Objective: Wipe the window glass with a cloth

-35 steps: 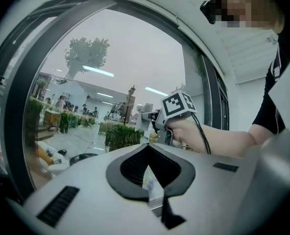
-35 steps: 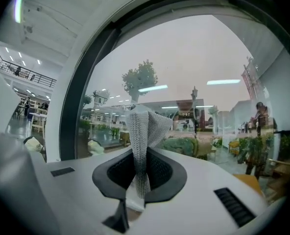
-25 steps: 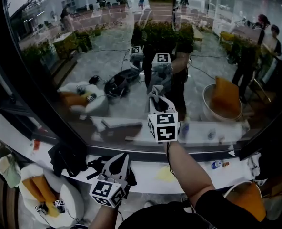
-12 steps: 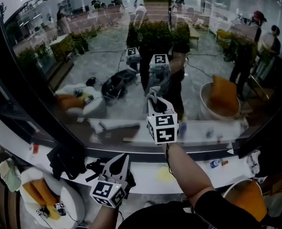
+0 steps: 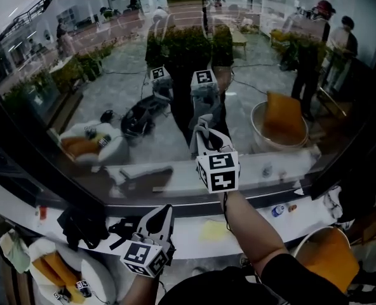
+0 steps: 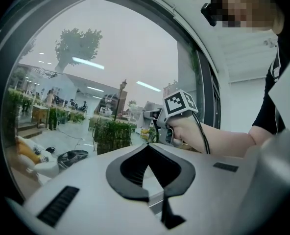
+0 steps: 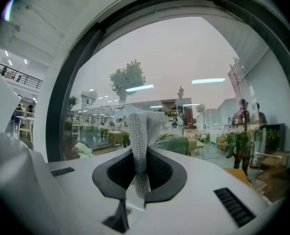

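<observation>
The right tool is clenched on a grey knitted cloth, held up in front of the window glass. The left tool hangs low above the white sill, its jaws pressed together on nothing.

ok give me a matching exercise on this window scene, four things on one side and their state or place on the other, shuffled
Things:
1. left gripper
2. right gripper
3. cloth
4. window glass

States or places:
a. grey, pinched between two jaws
b. shows faint reflections across its surface
c. jaws together on nothing, held low by the sill
d. raised in front of the glass, clamped on fabric

Pairs: 1-c, 2-d, 3-a, 4-b
</observation>
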